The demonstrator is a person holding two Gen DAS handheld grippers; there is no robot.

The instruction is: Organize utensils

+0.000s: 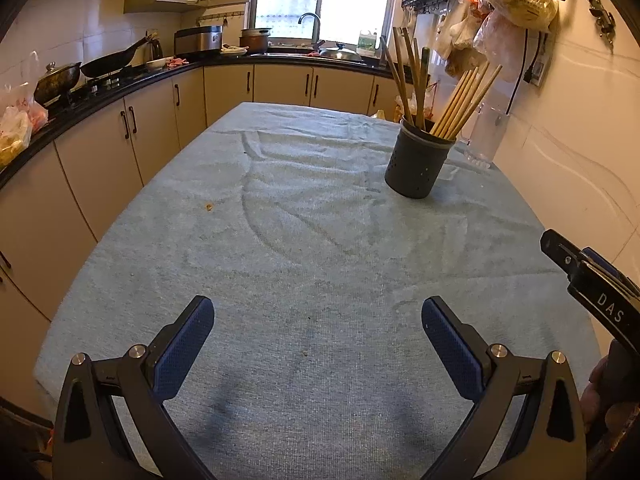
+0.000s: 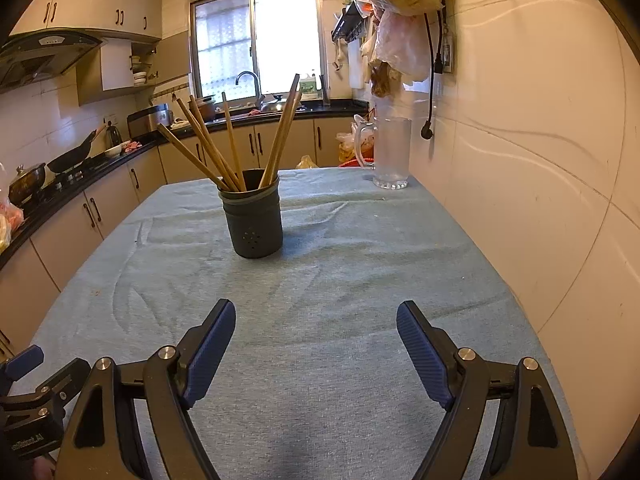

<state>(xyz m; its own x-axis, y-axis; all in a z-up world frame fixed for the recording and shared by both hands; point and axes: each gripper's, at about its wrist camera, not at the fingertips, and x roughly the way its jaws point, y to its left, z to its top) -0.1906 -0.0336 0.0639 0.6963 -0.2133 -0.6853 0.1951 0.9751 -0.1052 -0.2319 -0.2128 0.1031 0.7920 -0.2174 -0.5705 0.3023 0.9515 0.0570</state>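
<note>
A dark grey perforated utensil holder (image 1: 416,162) (image 2: 253,222) stands upright on the blue tablecloth (image 1: 304,240) (image 2: 328,264), with several wooden chopsticks (image 1: 464,100) (image 2: 224,144) leaning out of it. My left gripper (image 1: 318,316) hovers open over the near part of the cloth, nothing between its blue pads. My right gripper (image 2: 316,320) is open too and empty, pointing at the holder from well short of it. Part of the right gripper shows at the right edge of the left wrist view, and the left gripper sits at the lower left of the right wrist view.
A clear glass mug (image 2: 390,152) (image 1: 486,138) stands at the table's far right corner by the wall. Plastic bags (image 2: 396,8) hang on that wall. A kitchen counter with pans (image 1: 104,64) runs along the left and back, a sink below the window.
</note>
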